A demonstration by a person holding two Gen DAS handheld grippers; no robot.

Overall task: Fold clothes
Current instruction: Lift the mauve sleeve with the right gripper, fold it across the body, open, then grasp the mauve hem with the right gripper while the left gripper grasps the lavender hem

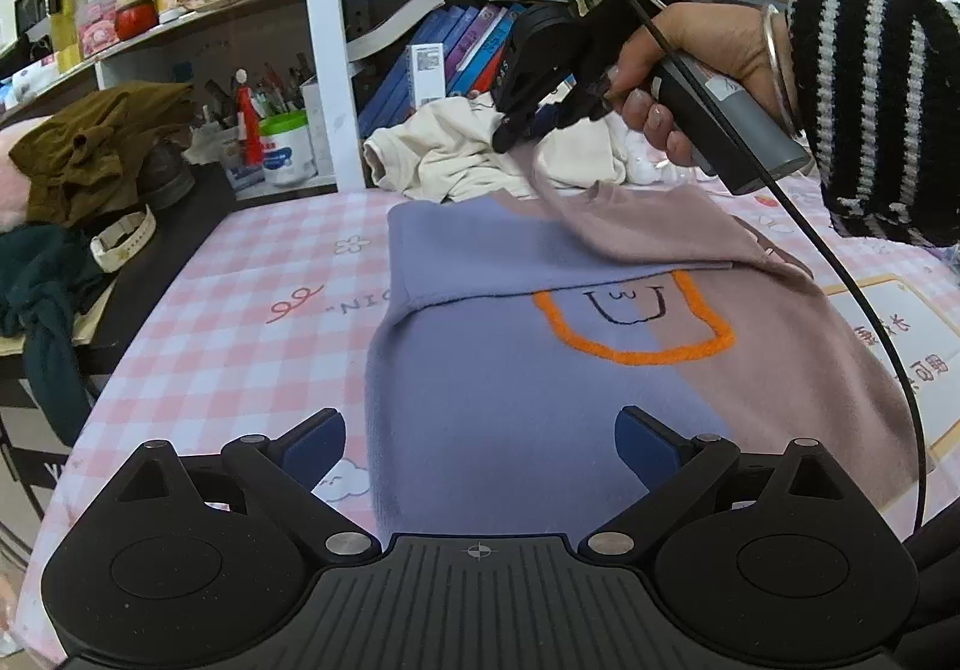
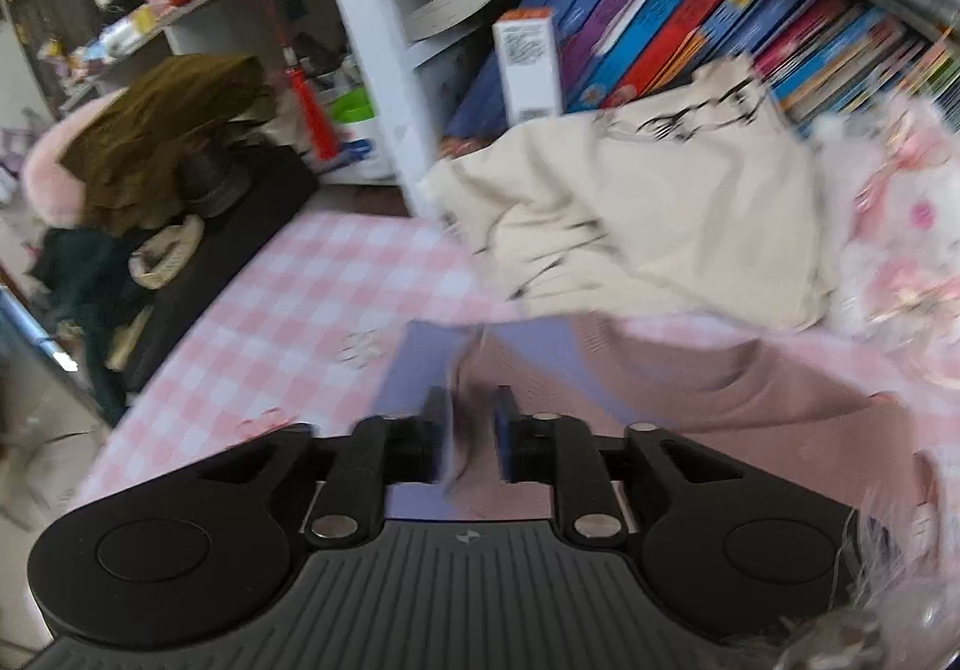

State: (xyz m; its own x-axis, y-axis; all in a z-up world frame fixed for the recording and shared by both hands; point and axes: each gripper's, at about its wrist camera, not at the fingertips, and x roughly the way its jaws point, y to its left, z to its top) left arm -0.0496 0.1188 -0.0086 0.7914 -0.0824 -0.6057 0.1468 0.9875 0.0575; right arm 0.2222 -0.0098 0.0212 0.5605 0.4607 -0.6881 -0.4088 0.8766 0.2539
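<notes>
Right gripper (image 2: 471, 433) partly parted, mauve sleeve (image 2: 468, 370) loose between pads (image 2: 507, 430), near table's far edge. Left gripper (image 1: 480, 445) spread wide, empty, above sweater (image 1: 510, 400) hem at near edge. Sweater flat on pink-checked table (image 1: 240, 280); cream garment (image 1: 450, 154) heaped beyond.

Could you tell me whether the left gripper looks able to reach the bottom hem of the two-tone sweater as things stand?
Probably yes: the left gripper is open right above the sweater, nothing lying between them; the right gripper works at the far end.
</notes>
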